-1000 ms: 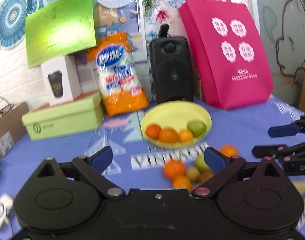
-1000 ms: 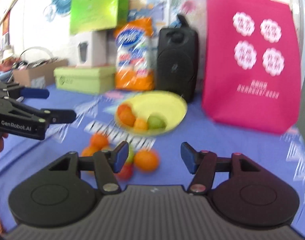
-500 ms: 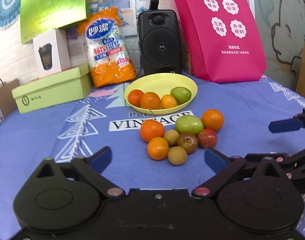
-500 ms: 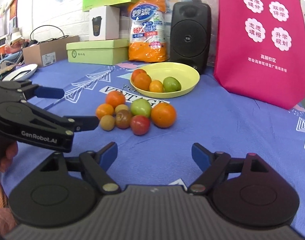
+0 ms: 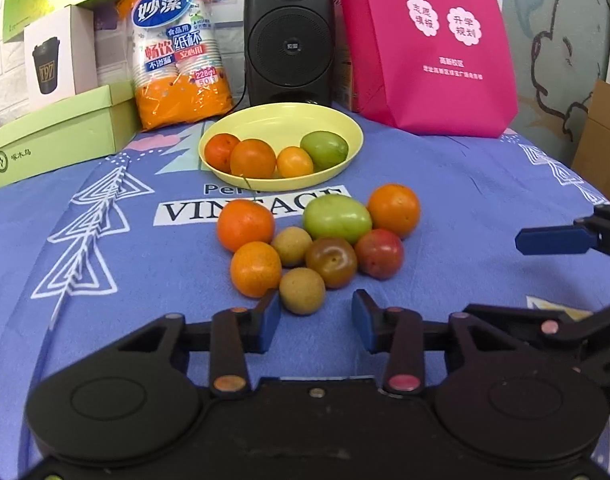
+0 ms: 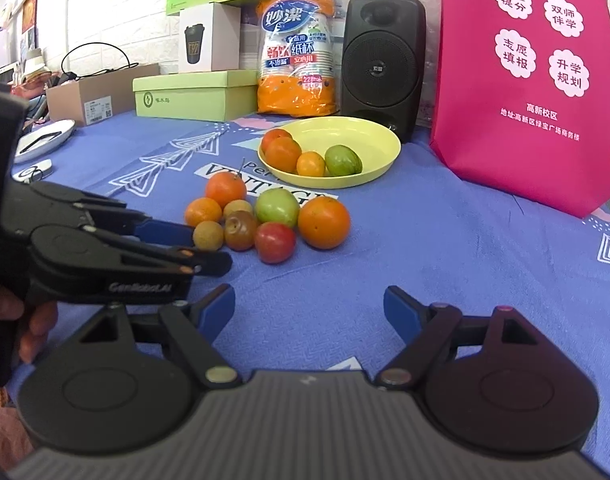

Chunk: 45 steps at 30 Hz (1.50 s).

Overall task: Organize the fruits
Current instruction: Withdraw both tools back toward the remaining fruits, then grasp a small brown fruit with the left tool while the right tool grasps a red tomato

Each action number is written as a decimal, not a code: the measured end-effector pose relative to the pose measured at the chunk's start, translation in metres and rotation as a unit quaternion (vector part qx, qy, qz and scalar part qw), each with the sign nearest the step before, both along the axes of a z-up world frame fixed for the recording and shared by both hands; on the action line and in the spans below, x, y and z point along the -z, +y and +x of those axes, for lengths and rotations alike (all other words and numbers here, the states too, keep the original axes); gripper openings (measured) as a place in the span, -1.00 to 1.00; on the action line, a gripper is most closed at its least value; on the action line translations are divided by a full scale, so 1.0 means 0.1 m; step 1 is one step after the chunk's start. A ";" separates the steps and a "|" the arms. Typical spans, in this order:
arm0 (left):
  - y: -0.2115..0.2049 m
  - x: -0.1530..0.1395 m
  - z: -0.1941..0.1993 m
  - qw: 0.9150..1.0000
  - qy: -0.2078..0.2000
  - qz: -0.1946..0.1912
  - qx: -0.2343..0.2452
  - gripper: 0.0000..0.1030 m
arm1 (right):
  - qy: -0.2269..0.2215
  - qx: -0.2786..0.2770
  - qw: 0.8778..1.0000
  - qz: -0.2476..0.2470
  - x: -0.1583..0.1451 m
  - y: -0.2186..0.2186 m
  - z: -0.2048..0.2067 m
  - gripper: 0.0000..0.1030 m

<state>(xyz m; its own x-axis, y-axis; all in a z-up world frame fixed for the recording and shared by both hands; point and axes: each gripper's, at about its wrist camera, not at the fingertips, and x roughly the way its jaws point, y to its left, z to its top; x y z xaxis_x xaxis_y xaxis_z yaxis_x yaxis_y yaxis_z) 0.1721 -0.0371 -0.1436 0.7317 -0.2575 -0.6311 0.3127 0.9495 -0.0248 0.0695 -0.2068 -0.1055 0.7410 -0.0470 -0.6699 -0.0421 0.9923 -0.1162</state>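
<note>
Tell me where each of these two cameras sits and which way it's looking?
Left wrist: on the left gripper, looking forward and down at the loose fruit and the yellow plate; its two fingers show, having just been closing, nothing between them.
Right wrist: on the right gripper, facing the same way; its open fingers and a hand show.
Shared: fruit, plate, speaker, pink bag.

Fruit cluster (image 5: 317, 236) sits mid-table (image 5: 485, 184), just before the plate (image 5: 347, 120), which holds four fruits. Behind the plate, the speaker (image 5: 289, 36); bag (image 5: 425, 44) on its right, boxes (image 5: 61, 132) at the left edge.
</note>
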 end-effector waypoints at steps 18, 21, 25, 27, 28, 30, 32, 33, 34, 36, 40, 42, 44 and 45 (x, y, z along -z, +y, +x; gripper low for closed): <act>0.18 0.01 0.20 1.000 0.009 -0.027 0.000 -0.52 | 0.039 -0.026 0.999 0.016 0.24 0.09 0.62 -0.19; 0.20 0.01 0.24 0.999 0.013 -0.031 0.002 -0.53 | 0.042 -0.028 0.998 0.030 0.26 0.06 0.67 -0.19; 0.21 0.01 0.24 1.000 0.012 -0.025 -0.007 -0.54 | 0.044 -0.039 0.998 0.037 0.27 0.05 0.73 -0.21; 0.22 0.01 0.24 0.999 0.014 -0.027 -0.009 -0.54 | 0.044 -0.043 0.997 0.037 0.28 0.07 0.75 -0.24; 0.21 0.00 0.24 1.000 0.013 -0.026 -0.009 -0.54 | 0.042 -0.047 0.997 0.036 0.28 0.08 0.76 -0.29; 0.21 0.00 0.22 1.000 0.012 -0.024 -0.008 -0.54 | 0.040 -0.054 0.997 0.035 0.28 0.11 0.75 -0.40; 0.22 0.00 0.21 1.000 0.012 -0.026 -0.007 -0.54 | 0.038 -0.054 0.997 0.033 0.27 0.13 0.74 -0.40; 0.23 -0.01 0.20 1.000 0.012 -0.026 -0.005 -0.54 | 0.037 -0.054 0.997 0.034 0.27 0.13 0.73 -0.40; 0.22 -0.01 0.18 1.000 0.011 -0.025 -0.003 -0.54 | 0.036 -0.053 0.997 0.034 0.27 0.14 0.71 -0.40; 0.22 -0.02 0.15 1.000 0.009 -0.022 0.002 -0.53 | 0.035 -0.049 0.998 0.033 0.25 0.15 0.68 -0.41; 0.23 -0.06 0.04 1.000 0.004 -0.016 0.014 -0.53 | 0.030 -0.036 0.998 0.032 0.20 0.13 0.55 -0.41; 0.23 -0.07 -0.01 1.000 0.002 -0.012 0.021 -0.53 | 0.026 -0.029 0.999 0.032 0.17 0.11 0.46 -0.41; 0.23 -0.09 -0.06 1.000 0.000 -0.009 0.025 -0.53 | 0.022 -0.022 0.999 0.032 0.13 0.08 0.39 -0.41; 0.23 -0.10 -0.08 1.000 -0.001 -0.008 0.026 -0.53 | 0.021 -0.018 0.999 0.032 0.12 0.06 0.35 -0.41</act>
